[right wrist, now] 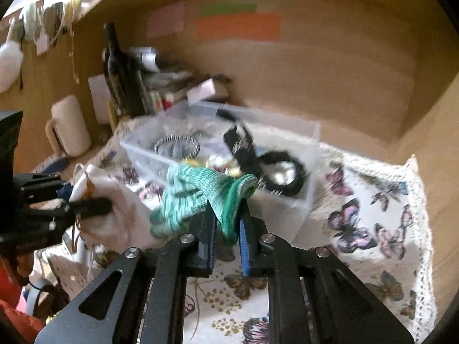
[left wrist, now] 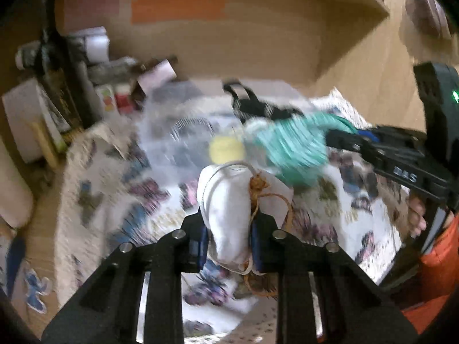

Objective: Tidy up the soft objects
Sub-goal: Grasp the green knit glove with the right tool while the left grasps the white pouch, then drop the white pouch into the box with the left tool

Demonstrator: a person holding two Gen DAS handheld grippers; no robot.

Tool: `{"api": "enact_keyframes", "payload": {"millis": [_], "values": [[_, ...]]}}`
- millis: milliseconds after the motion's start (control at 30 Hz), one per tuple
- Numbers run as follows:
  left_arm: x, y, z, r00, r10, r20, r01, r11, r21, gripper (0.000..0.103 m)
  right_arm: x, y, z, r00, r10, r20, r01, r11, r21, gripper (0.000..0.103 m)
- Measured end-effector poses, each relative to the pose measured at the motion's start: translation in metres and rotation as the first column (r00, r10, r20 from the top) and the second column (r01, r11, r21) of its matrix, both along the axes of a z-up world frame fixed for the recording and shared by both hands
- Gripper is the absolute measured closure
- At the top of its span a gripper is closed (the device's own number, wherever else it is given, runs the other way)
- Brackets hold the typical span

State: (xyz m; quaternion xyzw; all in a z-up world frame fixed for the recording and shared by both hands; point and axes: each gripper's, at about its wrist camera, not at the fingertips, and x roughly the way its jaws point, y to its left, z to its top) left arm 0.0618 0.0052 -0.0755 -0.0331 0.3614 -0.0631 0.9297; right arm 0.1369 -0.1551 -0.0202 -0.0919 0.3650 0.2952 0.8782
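My left gripper [left wrist: 229,229] is shut on a white cloth pouch [left wrist: 226,200] with a brown string and paper tag, held above the butterfly cloth. It also shows in the right wrist view [right wrist: 109,200]. My right gripper [right wrist: 228,220] is shut on a green knitted glove [right wrist: 195,197], which hangs near the clear plastic box [right wrist: 312,134]. In the left wrist view the glove [left wrist: 289,143] and right gripper [left wrist: 338,139] come in from the right, just beyond the pouch. The box holds a black strap, a black ring and shiny bits.
A butterfly-print cloth [right wrist: 373,229] covers the wooden desk. A white mug [right wrist: 71,126], a dark bottle [right wrist: 114,66] and stacked clutter stand at the back left. A wooden back wall [right wrist: 315,71] with coloured sticky notes rises behind.
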Motion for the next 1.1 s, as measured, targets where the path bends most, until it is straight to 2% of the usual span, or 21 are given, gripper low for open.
{"api": "enact_keyframes", "payload": {"millis": [267,433,600,767,800,900,1000,1100], "values": [[0.012,0.017,0.053,0.982,0.07,0.173,-0.074,0.997,0.017,0.08,0.002,-0.006,0.038,0.993,-0.042,0.112,0.034,0.996,0.078,0.093],[0.031,0.026,0.071,0.971,0.097,0.217,-0.102,0.995,0.014,0.08,0.014,0.002,0.041,0.989,-0.061,0.138,0.05,0.996,0.08,0.093],[0.065,0.03,0.064,0.976,0.116,0.185,-0.122,0.992,0.021,0.079,0.033,0.012,0.028,0.995,-0.044,0.087,0.038,0.997,0.071,0.093],[0.104,0.032,0.032,0.984,0.147,0.097,-0.153,0.986,0.059,0.079,0.024,0.016,0.021,0.998,-0.001,0.057,-0.003,0.998,0.065,0.091],[0.109,0.034,0.027,0.986,0.148,0.079,-0.153,0.986,0.061,0.079,0.022,0.016,0.019,0.999,0.009,0.045,-0.012,0.998,0.063,0.086],[0.123,0.038,0.009,0.988,0.152,0.021,-0.153,0.986,0.062,0.078,0.014,0.014,0.009,0.999,0.043,-0.004,-0.042,0.997,0.064,0.059],[0.126,0.037,0.0,0.99,0.142,-0.004,-0.141,0.988,0.066,0.071,0.005,0.02,-0.005,0.998,0.066,-0.025,-0.065,0.998,0.017,0.056],[0.124,0.033,-0.002,0.992,0.128,-0.014,-0.127,0.989,0.079,0.058,0.002,0.031,-0.026,0.991,0.102,-0.092,-0.104,0.994,-0.025,0.053]]}}
